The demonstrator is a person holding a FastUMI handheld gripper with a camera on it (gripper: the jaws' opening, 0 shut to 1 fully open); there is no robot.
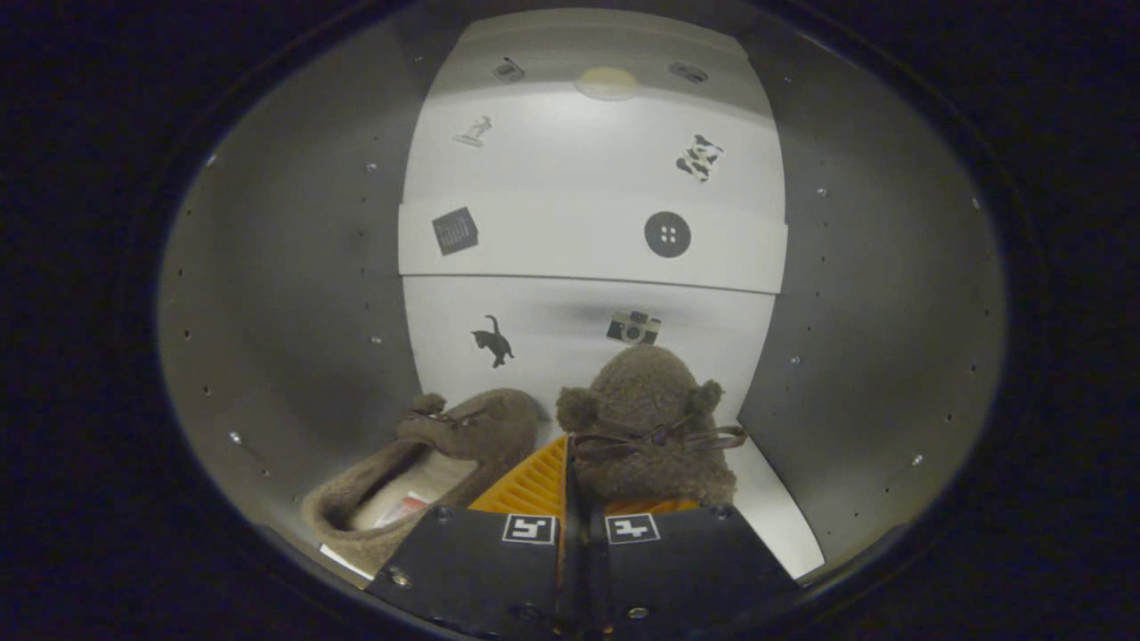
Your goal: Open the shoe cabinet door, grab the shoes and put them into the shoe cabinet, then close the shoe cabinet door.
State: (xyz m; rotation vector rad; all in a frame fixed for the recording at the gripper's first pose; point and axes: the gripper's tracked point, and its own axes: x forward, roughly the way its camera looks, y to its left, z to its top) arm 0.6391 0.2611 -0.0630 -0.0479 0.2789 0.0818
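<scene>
Fuzzy brown slipper (pixel 648 418) with little ears and a thin bow sits pinched at its heel between my gripper (pixel 570 499) fingers, jaws nearly closed on it, inside the cabinet (pixel 294 294). Its twin (pixel 427 467) lies just left, pale lining showing.

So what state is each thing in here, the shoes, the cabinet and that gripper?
Cabinet: door open, inside showing.
Left slipper: lying on the cabinet floor, opening up, free of the fingers.
Right slipper: upright between the fingers, held.
Gripper: shut on the right slipper.
</scene>
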